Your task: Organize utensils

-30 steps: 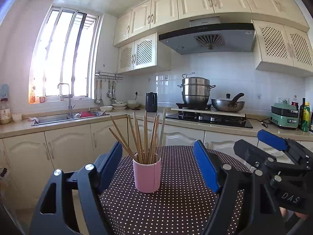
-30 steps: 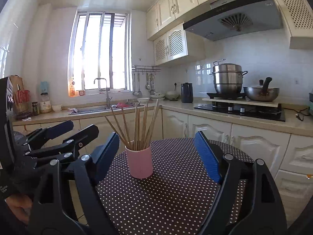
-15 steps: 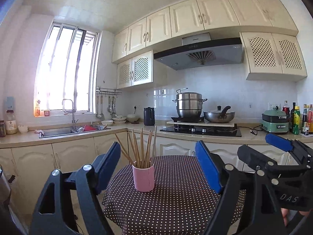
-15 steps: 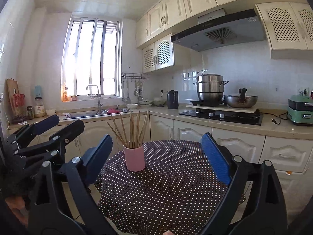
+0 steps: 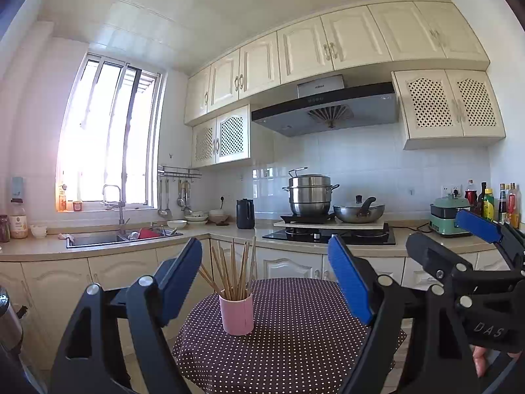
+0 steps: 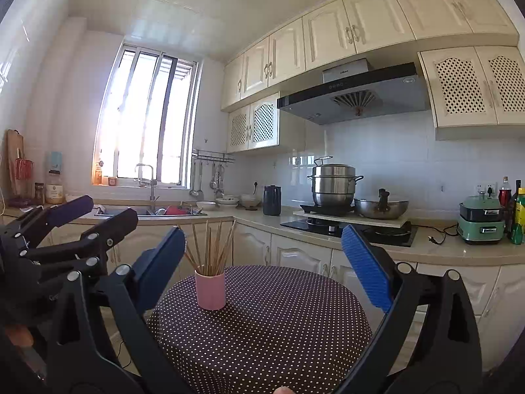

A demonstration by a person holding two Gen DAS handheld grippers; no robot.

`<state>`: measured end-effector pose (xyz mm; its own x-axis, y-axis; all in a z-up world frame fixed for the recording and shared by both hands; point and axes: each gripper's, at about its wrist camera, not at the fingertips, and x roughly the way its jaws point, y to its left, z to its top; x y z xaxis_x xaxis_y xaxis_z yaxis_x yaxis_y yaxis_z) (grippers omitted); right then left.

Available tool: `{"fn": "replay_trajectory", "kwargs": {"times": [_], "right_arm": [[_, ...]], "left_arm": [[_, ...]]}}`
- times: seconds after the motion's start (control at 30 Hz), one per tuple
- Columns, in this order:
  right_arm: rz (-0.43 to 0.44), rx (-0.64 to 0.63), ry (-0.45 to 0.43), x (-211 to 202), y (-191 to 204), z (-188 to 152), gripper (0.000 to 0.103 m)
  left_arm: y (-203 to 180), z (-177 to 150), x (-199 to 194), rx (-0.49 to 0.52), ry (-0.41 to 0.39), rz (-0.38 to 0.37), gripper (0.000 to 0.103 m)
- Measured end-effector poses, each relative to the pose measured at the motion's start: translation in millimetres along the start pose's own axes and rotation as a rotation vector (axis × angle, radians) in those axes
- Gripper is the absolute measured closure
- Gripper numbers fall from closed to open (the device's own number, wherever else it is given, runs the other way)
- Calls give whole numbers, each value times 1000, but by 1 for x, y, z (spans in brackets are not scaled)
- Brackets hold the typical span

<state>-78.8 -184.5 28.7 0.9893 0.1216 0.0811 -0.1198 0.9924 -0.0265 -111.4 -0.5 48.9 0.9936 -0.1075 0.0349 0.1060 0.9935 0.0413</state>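
Note:
A pink cup [image 5: 237, 314] full of wooden chopsticks [image 5: 234, 271] stands upright on a round table with a dark polka-dot cloth [image 5: 295, 335]. It also shows in the right wrist view [image 6: 210, 289], chopsticks [image 6: 211, 249] fanned out. My left gripper [image 5: 265, 282] is open and empty, held back from the table, the cup between its blue pads at a distance. My right gripper [image 6: 262, 266] is open and empty, also back from the table. Each gripper shows in the other's view: the right one [image 5: 466, 249], the left one [image 6: 82, 220].
Kitchen counter runs behind the table with a sink [image 5: 98, 238], a black kettle [image 5: 245, 213], a stove with a steamer pot [image 5: 310, 195] and a wok [image 5: 359, 213]. A green appliance [image 5: 448, 215] and bottles [image 5: 492, 200] stand at the far right.
Both grippers have pulled back and up from the table. The cup now looks smaller and farther, and more of the cabinets and ceiling shows. Both stay open.

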Motion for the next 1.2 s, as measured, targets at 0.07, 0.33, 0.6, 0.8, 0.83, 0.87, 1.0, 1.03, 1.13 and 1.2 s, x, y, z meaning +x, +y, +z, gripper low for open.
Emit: {"fn": "replay_trajectory", "kwargs": {"times": [0.07,0.33,0.6,0.8,0.83,0.87,1.0,1.03,1.13,1.2], "right_arm": [[0,3,1,-2,-2,0,9],[-2,8,8,-4,-2,-1,8],[-2,10,12,-6,-3,-1,8],[4,16,18,-6,-4,-2,8],[5,18,19,-6,-4,-2,8],[6,19,20,-6,-4,-2,8],[6,20,23,-6,-4,-3,8],[7,21,25,-6,-4,-3,8],[7,21,26,-6,-5,-3,8],[6,21,26,-6,-5,-3,8]], "left_arm": [[-1,0,-1,-1,-3,-3,25],[-3,0,-4,6,-5,6,25],[-4,-1,-7,6,-14,11,25],[-4,-3,-9,12,-19,22,25],[-3,-3,-9,13,-18,22,25],[-3,-3,-9,13,-17,21,25],[-3,-3,-8,14,-16,22,25],[-3,-3,-8,14,-16,22,25],[-2,-4,-8,12,-16,21,25],[-3,-4,-8,13,-18,22,25]]}}
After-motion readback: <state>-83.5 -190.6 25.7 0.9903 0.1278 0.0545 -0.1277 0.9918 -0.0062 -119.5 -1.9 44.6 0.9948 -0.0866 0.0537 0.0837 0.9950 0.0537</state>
